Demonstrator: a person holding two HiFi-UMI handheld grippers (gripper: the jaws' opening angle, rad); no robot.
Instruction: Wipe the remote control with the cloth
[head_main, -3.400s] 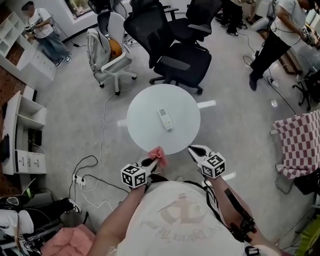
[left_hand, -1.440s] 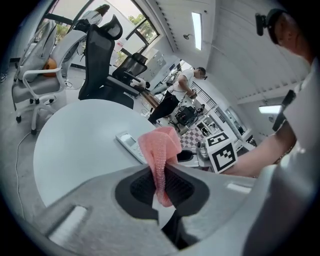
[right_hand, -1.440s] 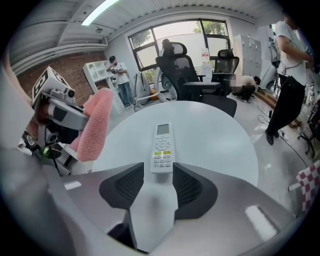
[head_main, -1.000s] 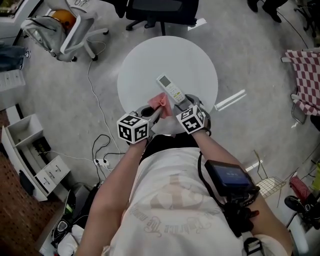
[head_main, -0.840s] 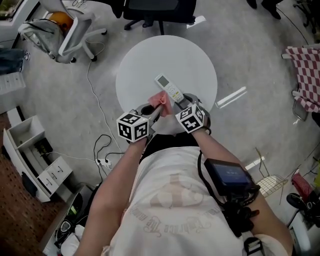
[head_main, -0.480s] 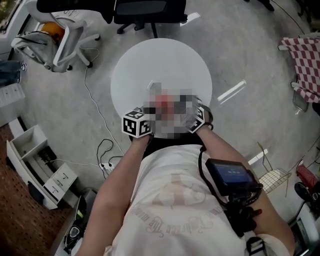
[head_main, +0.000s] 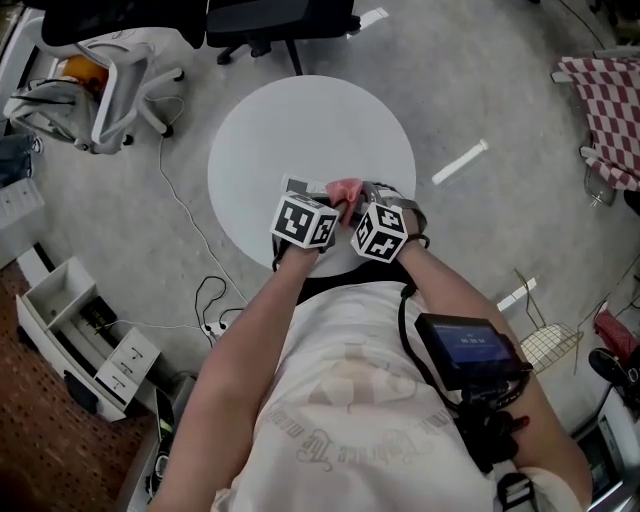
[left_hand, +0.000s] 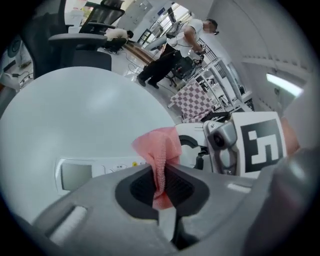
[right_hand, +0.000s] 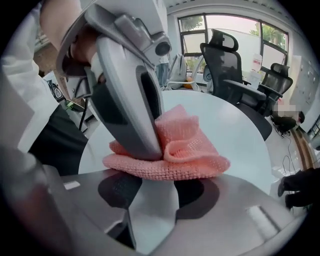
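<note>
Room: grey floor (head_main: 480, 70); black office chairs (head_main: 270, 20) at 12 o'clock from the table, a white chair (head_main: 110, 80) at 10, a checked fabric (head_main: 605, 90) at 2, a cable (head_main: 200, 290) trailing at 8.
Table: round, white table (head_main: 300, 110), smooth and bare but for the work at its 6 o'clock edge; I'd expect things to slide on it easily.
Right gripper: the right gripper (right_hand: 157, 181) appears clamped across one end of the remote, steadying it.
Left gripper: the left gripper (left_hand: 161, 175) pinches a fold of the cloth, pressed down over the remote.
Remote control: the remote control (left_hand: 82, 173) lies near the 6 o'clock rim, display end toward 9. Light, rigid, slick plastic, I'd judge; best held by its long edges, clear of the buttons.
Cloth: the cloth (right_hand: 187, 145), pink and knitted, is bunched on the remote. Soft and limp; a pinch anywhere will hold it.
</note>
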